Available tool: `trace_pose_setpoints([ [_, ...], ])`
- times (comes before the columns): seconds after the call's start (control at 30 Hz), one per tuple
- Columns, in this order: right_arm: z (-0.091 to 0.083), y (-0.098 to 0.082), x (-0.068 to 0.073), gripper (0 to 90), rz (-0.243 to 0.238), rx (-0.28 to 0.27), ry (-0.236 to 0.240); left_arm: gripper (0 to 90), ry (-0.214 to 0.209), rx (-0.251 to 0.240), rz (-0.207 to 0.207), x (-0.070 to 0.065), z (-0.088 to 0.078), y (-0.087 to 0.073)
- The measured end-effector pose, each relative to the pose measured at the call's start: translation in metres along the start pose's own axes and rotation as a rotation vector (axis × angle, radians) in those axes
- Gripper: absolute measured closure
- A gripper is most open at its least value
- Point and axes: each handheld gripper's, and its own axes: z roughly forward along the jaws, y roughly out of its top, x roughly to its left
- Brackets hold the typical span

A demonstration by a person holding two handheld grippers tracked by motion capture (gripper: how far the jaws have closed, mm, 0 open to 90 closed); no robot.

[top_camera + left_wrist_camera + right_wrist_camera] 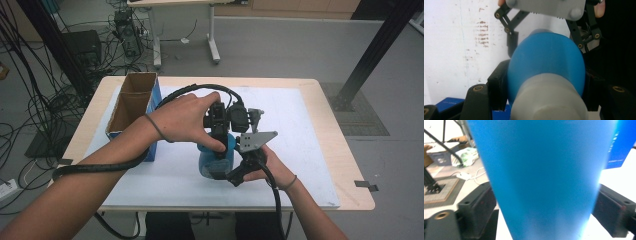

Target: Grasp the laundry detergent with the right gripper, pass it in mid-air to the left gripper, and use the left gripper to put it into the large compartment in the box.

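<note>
Two claws meet on a blue bottle at the middle of the tabletop.

The blue bottle [216,159] stands on the white sheet [310,150] that covers the tabletop [332,145], just right of the open cardboard box [131,102] with its blue side. The left claw [218,142] comes down over the top of the bottle; in the left gripper view its black jaws sit tight against both sides of the blue body behind the pale grey cap [549,100], so it has the bottle clamped. The right claw [235,172] is low at the near side of the bottle; in the right gripper view its jaws stand wide on either side of the blue wall [541,180], the right pad clear of it and the left one close beside it, with no grip.
</note>
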Motion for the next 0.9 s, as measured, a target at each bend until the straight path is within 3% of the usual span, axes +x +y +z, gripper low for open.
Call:
trace_pose_setpoints([
  [0.17, -0.002, -0.004, 0.001, 1.0, 0.002, -0.012, -0.008, 37.5, 0.006, -0.004, -0.008, -0.001, -0.002, -0.001],
  [0.6, -0.009, -0.003, 0.003, 1.2, 0.001, 0.001, -0.033, 37.5, 0.012, -0.010, -0.026, 0.000, -0.005, -0.002],
  [0.9, -0.022, -0.005, 0.003, 1.3, 0.015, 0.009, -0.061, 37.5, 0.010, -0.011, -0.064, 0.004, -0.010, -0.008],
])
